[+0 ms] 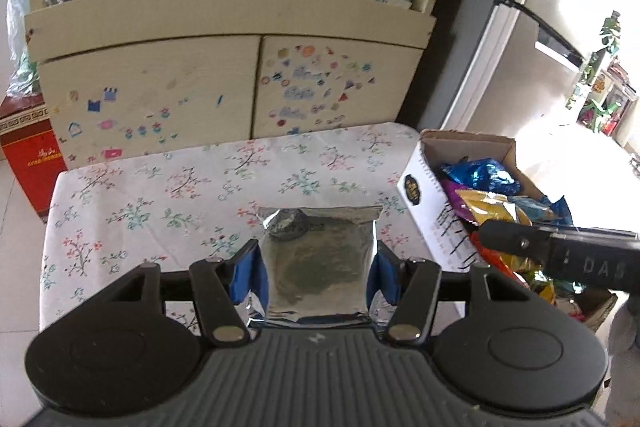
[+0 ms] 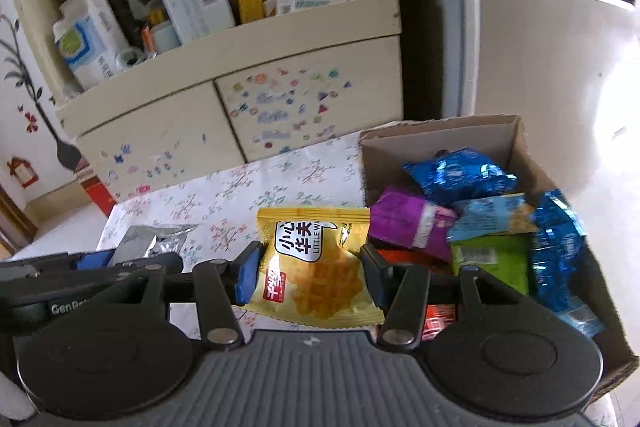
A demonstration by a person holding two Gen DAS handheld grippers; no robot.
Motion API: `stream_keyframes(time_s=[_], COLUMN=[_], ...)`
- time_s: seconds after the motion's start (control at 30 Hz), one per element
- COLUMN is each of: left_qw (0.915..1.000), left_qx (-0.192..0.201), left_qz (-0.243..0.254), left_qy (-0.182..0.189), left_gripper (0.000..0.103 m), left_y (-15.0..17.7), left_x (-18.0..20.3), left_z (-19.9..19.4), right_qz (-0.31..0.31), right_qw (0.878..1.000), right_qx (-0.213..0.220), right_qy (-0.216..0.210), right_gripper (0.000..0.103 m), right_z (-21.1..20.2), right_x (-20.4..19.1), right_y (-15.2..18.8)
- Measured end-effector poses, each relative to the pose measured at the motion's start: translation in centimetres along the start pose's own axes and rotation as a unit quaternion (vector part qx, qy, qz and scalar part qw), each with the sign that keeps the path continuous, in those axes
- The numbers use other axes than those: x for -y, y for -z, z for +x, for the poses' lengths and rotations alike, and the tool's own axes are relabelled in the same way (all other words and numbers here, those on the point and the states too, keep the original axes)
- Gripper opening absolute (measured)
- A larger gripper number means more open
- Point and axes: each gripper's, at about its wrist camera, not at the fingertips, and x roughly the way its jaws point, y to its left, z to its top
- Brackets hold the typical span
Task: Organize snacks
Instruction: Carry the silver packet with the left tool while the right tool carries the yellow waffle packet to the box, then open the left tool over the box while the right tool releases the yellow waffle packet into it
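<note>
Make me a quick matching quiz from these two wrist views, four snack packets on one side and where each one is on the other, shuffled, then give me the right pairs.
Things:
1. silver packet
2. yellow packet
3. purple packet
4. green packet

Places:
A. in the cardboard box, just inside its left wall
B. between the left gripper's blue pads
C. in the box, below a light blue packet
D. between the right gripper's fingers

Pairs: 1-B, 2-D, 3-A, 4-C

"LITTLE W" on the yellow snack packet [image 2: 316,267] — "GenRo" on the left gripper [image 2: 132,251]
</note>
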Motion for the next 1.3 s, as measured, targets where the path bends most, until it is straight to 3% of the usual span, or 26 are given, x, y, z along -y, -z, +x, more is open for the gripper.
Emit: stream_keyframes(time_s=[0.37,0.7,0.97,1.3], left_qw=[0.9994,0.997,0.9952,0.9955], left_qx=[0.006,0.017,0.01,-0.006], left_qz=[0.031,0.026,0.019,0.045], left_qy=[0.017,0.07,0.095,0.083], left_gripper=[0.058,0.058,0.058,0.059], left_y=[0.1,1.5,2.5,2.7], left_x=[2.2,6.6,12.2,17.6], left_z=[-0.1,-1.4,-1.4,0.4], right_qz=[0.061,0.127,0.19,0.248], right_qw=[0.997,0.989,0.98,0.968], right_qx=[0.036,0.072,0.056,0.028], right_qy=[0.015,0.038,0.031,0.006], right_gripper=[0.059,0.06,0.06,0.06], right_z=[-3.2,-6.8,-7.5,-6.4], right_x=[4.9,10.7,14.0,14.9], right_y=[-1.1,-1.4,-0.4,0.2])
